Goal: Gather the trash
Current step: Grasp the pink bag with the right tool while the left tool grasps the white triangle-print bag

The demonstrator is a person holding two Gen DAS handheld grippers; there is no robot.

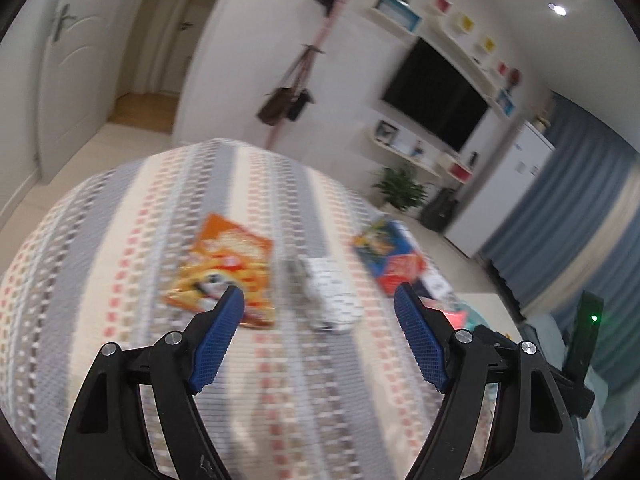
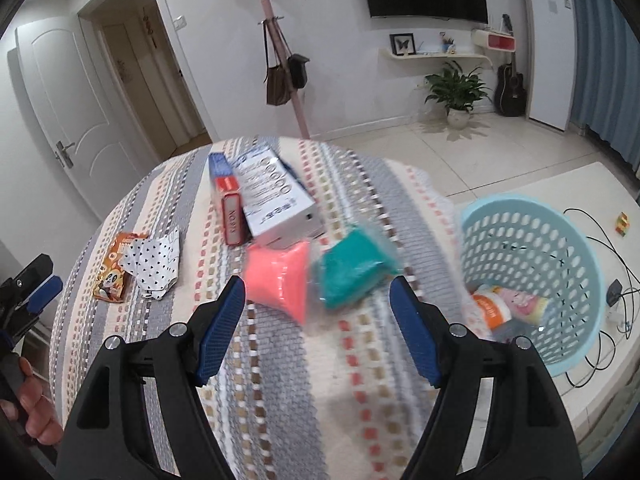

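On the striped woven cloth lie an orange snack wrapper [image 1: 224, 270] and a white black-dotted crumpled wrapper [image 1: 330, 294]; both also show in the right wrist view, the orange one [image 2: 116, 266] and the dotted one [image 2: 154, 266]. My left gripper [image 1: 319, 302] is open and empty just before them. A pink packet [image 2: 282, 278] and a teal packet [image 2: 352, 266] lie ahead of my right gripper [image 2: 318, 294], which is open and empty. A light blue perforated basket [image 2: 572, 248] stands at the right with a wrapper [image 2: 506, 306] inside.
A red and blue box [image 2: 228, 196] and a white box [image 2: 276, 196] lie on the cloth behind the packets. A white low table [image 2: 560, 184] bears the basket, black cables [image 2: 616, 256] and a small cube [image 2: 622, 224]. A coat stand [image 2: 280, 52], plant and guitar stand beyond.
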